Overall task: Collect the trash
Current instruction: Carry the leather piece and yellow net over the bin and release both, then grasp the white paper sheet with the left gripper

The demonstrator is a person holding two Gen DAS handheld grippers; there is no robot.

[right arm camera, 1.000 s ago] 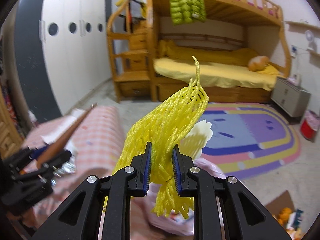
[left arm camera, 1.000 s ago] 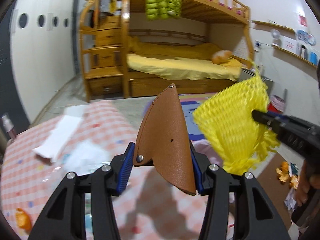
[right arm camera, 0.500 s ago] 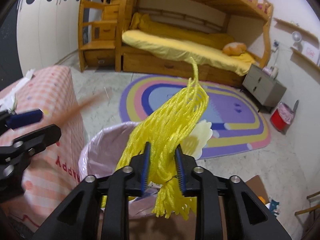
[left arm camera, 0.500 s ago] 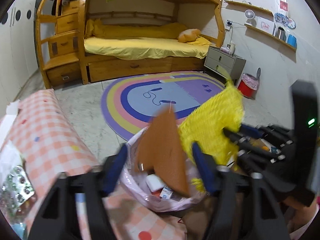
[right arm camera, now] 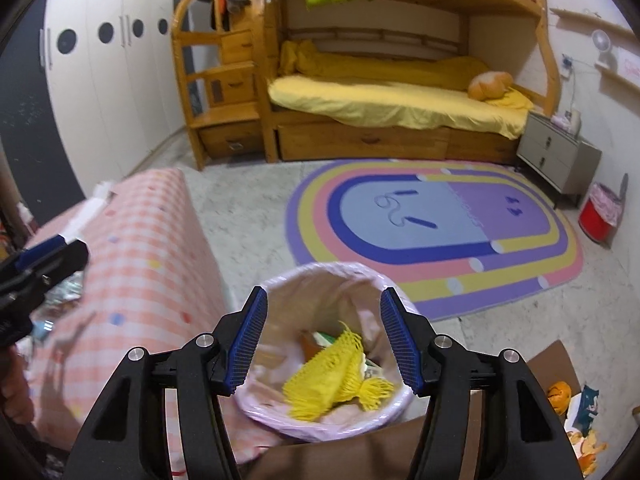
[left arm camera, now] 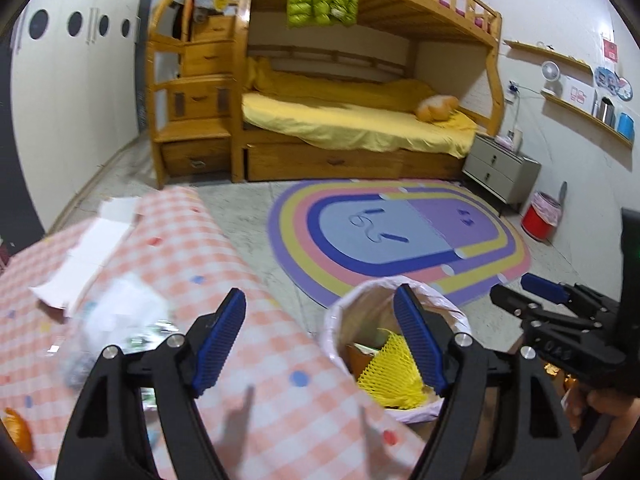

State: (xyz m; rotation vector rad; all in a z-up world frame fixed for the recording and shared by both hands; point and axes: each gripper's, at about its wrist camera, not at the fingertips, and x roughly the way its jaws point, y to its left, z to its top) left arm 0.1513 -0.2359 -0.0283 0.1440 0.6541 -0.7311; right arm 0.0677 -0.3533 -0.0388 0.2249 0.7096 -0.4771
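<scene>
Hovering over the bin point(right arm camera: 320, 280), right gripper point(right arm camera: 322, 340) gaped wide, empty; yellow foam net point(right arm camera: 332, 380) lay inside. Left gripper point(left arm camera: 320, 340) likewise wide, empty, above checkered table point(left arm camera: 280, 380); blurred wrappers point(left arm camera: 120, 312), probably plastic.

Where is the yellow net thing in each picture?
Left wrist view: the yellow net lies inside the pink-lined trash bin, low and right of centre, partly behind the open left gripper.
Right wrist view: the net lies in the same bin, bottom centre, below the open right gripper.
Shared landmark: the rainbow rug just beyond the bin.
</scene>
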